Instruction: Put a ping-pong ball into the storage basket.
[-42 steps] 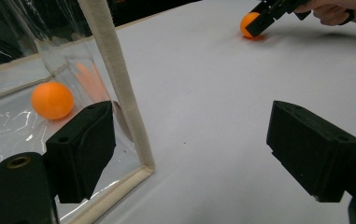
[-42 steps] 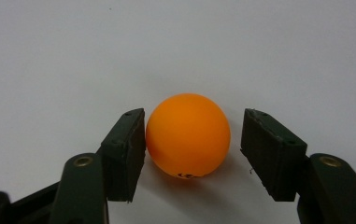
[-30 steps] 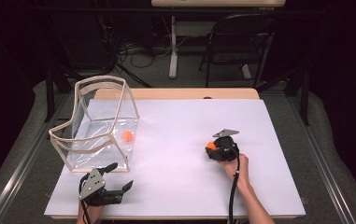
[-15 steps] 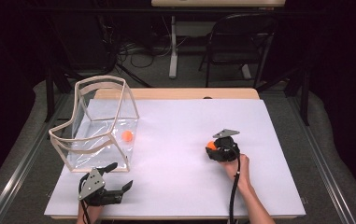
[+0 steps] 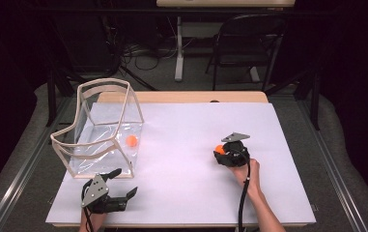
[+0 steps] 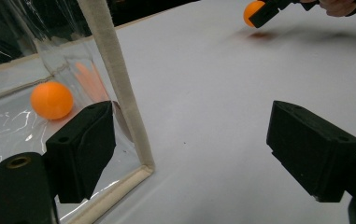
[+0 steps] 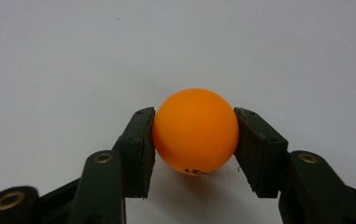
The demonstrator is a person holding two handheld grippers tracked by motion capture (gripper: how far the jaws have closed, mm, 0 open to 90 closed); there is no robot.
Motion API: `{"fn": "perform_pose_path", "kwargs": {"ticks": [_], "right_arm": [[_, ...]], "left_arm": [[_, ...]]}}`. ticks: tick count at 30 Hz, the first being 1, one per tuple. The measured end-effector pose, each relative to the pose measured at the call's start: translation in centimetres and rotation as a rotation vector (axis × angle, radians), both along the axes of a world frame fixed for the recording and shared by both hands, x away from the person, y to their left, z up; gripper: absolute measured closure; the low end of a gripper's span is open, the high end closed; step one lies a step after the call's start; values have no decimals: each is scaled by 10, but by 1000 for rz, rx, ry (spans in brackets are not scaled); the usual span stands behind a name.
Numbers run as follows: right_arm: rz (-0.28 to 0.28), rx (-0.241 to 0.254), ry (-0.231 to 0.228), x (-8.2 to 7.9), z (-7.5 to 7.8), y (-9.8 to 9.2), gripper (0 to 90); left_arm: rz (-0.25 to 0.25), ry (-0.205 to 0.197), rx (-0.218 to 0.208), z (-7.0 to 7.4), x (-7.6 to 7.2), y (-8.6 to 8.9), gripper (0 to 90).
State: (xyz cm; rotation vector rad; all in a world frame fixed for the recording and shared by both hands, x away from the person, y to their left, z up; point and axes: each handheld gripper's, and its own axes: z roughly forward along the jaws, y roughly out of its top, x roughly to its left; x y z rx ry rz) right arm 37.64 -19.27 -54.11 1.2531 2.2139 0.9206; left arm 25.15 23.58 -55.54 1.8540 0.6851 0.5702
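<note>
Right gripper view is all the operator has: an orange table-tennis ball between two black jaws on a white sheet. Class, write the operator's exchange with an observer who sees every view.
Operator: Is there another ball anywhere?
Observer: Yes, a second orange ball lies inside the clear plastic box with the pale fabric-edged frame, at the table's left.
Operator: Where is the left gripper?
Observer: The left gripper sits at the near edge of the white sheet, just in front of that box, jaws open and holding nothing.
Operator: How far is my ball from the box?
Observer: The right gripper, shut on the orange table-tennis ball, is right of the table's middle, well apart from the box.
</note>
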Motion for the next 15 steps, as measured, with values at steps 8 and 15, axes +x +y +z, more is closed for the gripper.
{"fn": "perform_pose_path", "kwargs": {"ticks": [8, 15], "right_arm": [[12, 3, -11, -2, 5, 1, 506], [14, 3, -19, -4, 10, 1, 506]], "left_arm": [[1, -2, 0, 0, 0, 0, 157], [1, -2, -1, 0, 0, 0, 157]]}}
